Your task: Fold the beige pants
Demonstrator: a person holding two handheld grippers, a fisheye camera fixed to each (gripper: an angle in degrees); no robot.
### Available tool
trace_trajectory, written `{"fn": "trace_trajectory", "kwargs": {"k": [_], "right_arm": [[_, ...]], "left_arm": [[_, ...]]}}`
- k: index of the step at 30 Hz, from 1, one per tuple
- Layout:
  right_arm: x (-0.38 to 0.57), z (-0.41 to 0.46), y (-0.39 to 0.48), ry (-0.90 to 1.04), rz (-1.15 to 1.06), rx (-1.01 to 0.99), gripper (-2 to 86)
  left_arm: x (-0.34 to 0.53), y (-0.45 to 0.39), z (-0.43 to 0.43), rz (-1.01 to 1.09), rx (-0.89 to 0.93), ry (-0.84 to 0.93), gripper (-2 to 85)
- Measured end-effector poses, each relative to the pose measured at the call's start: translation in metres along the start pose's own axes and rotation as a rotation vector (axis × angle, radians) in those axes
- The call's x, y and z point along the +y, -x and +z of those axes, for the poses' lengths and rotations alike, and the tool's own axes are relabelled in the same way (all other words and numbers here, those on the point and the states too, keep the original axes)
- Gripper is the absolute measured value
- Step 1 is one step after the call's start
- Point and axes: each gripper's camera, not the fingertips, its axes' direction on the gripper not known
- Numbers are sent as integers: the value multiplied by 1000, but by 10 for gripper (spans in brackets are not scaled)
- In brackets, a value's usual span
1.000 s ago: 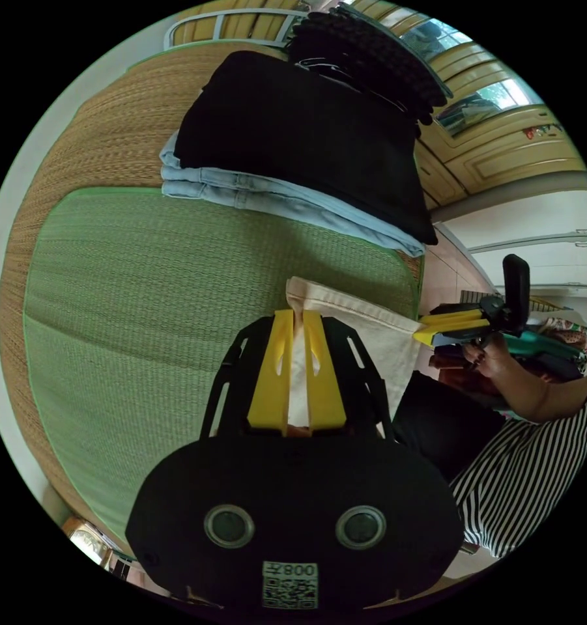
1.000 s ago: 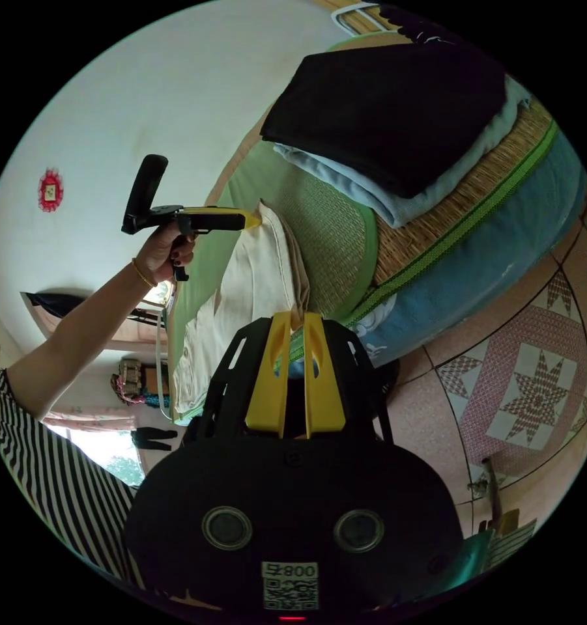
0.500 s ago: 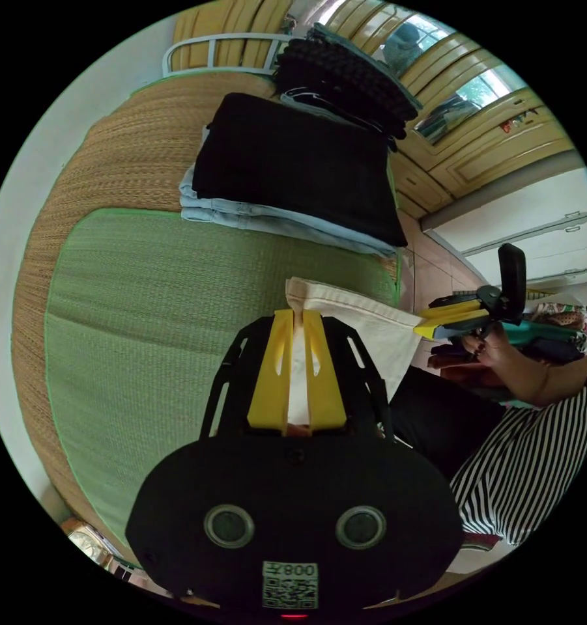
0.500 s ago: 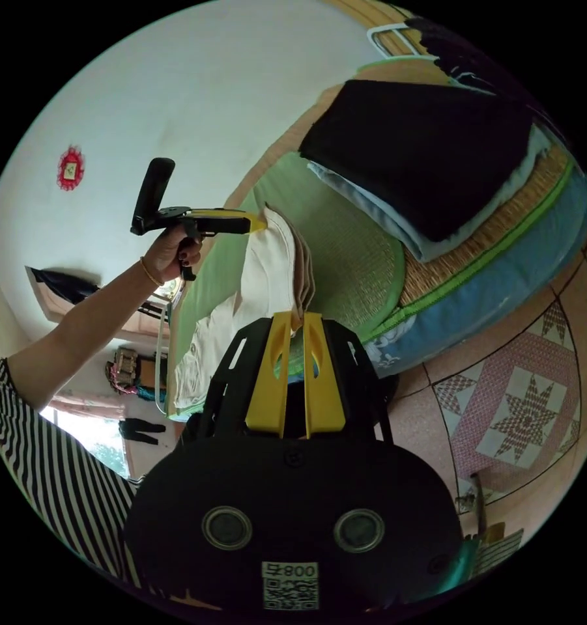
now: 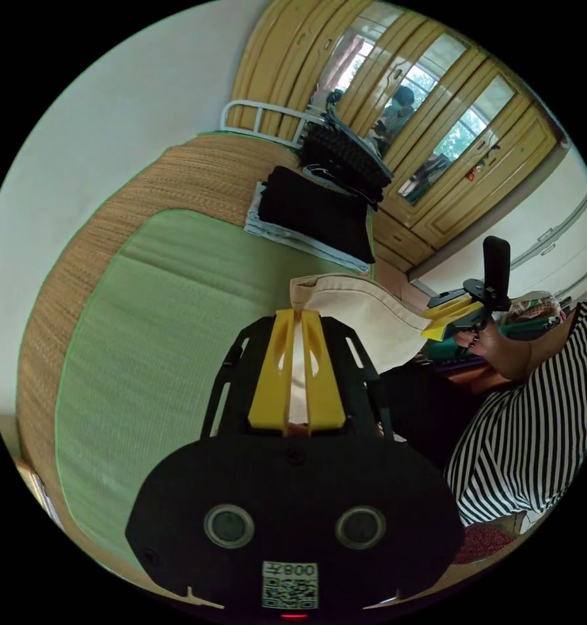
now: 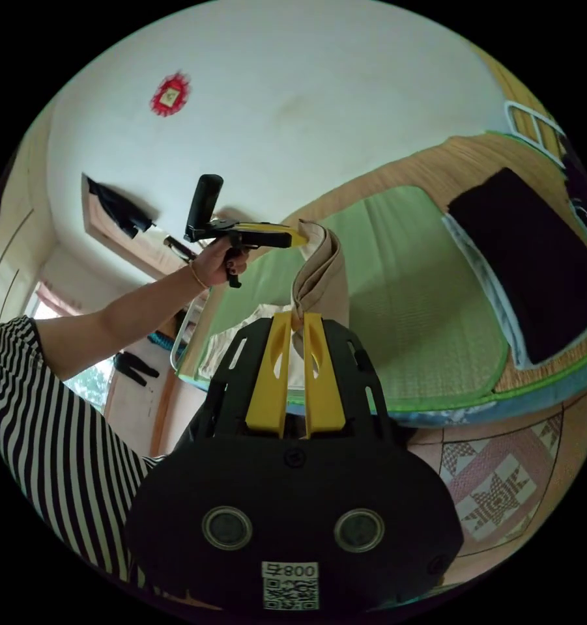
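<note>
Pants (image 5: 365, 312) are up in the air right now, beige fabric stretched between both grippers above the green mat (image 5: 169, 325) on the bed. In the left gripper view the left gripper (image 5: 296, 317) has its yellow jaws nearly together with a fold of the beige cloth pinched between them, and the fabric runs off to the right to the right gripper (image 5: 436, 323), which a hand (image 5: 495, 345) holds; its jaws sit on the other corner of the cloth, though how tightly they close is hard to make out from there.

In the right gripper view the right gripper (image 6: 295, 319) is clamped narrow on a bunched bit of the pants (image 6: 322, 273), and the left gripper (image 6: 296, 237) grips the upper edge of the same piece, jaws closed on it. More beige fabric hangs down toward the near edge of the bed.

At the far end of the mat there's a folded stack (image 5: 313, 215), black garment on top of light blue denim. Striped sleeve (image 6: 52, 416) of the person fills the lower left, and a patterned tile floor (image 6: 501, 469) is beside the bed.
</note>
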Motion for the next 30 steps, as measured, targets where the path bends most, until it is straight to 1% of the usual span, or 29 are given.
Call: {"fn": "trace_trajectory", "kwargs": {"k": [5,9,16,18,20,24,27,30], "right_arm": [[7,86,47,113,-91,-57,30],[25,177,74,240,-128,-87,29],[65,317,84,437,-138,-66,27],[76,345,82,480,-142,-53,27],[86,368,78,508,-128,-46,28],[103,407,65,530,-94,-68,31],[114,434,59,571,-89,-113,36],[124,452,62,603,-121,-103,46]], "left_arm": [[68,31,-69,-144,10,-54,9],[114,54,-101,-258,54,-88,9],[197,96,-137,-524,92,-16,9],[215,102,-147,-595,61,7,7],[238,110,-164,-669,77,14,6],[267,114,-197,-783,30,-31,8],[281,111,-217,-810,87,-60,20],[292,107,-229,-834,124,-60,37]]}}
